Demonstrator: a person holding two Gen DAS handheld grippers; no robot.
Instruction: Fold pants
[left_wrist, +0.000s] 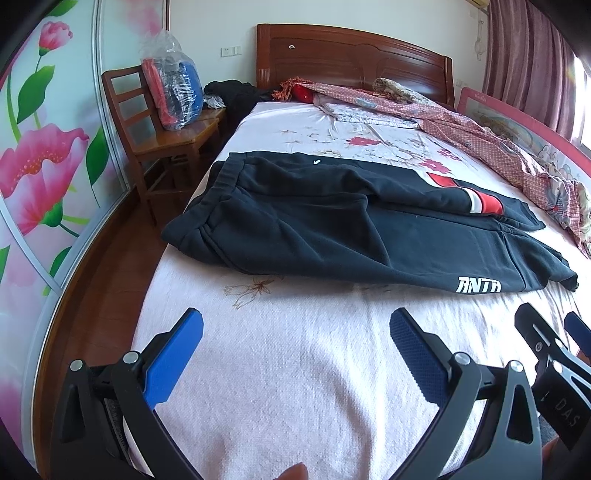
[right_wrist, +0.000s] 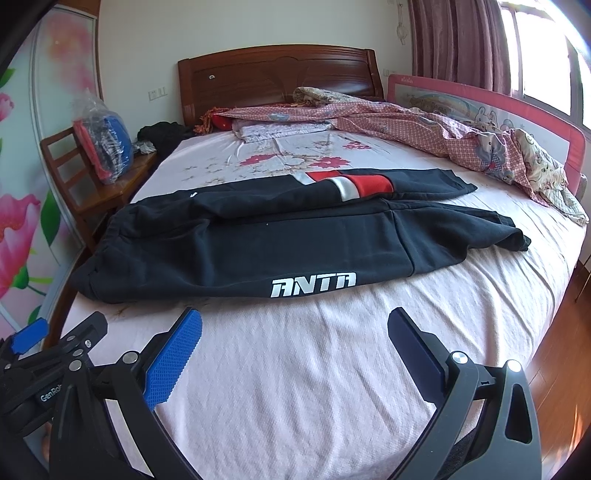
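Black ANTA pants (left_wrist: 332, 225) lie across the bed (left_wrist: 295, 369), waistband to the left, legs to the right, one leg folded over the other with a red and white stripe showing. They also show in the right wrist view (right_wrist: 277, 236). My left gripper (left_wrist: 295, 332) is open and empty, above the pink sheet, short of the pants' near edge. My right gripper (right_wrist: 295, 332) is open and empty, just short of the ANTA lettering (right_wrist: 314, 285). The right gripper also shows at the right edge of the left wrist view (left_wrist: 546, 343).
A crumpled pink patterned quilt (right_wrist: 461, 140) lies at the bed's far right by a pink bed rail (right_wrist: 480, 99). A wooden headboard (left_wrist: 351, 55) stands at the back. A wooden chair (left_wrist: 159, 133) with a plastic bag stands left of the bed. The floor is wooden.
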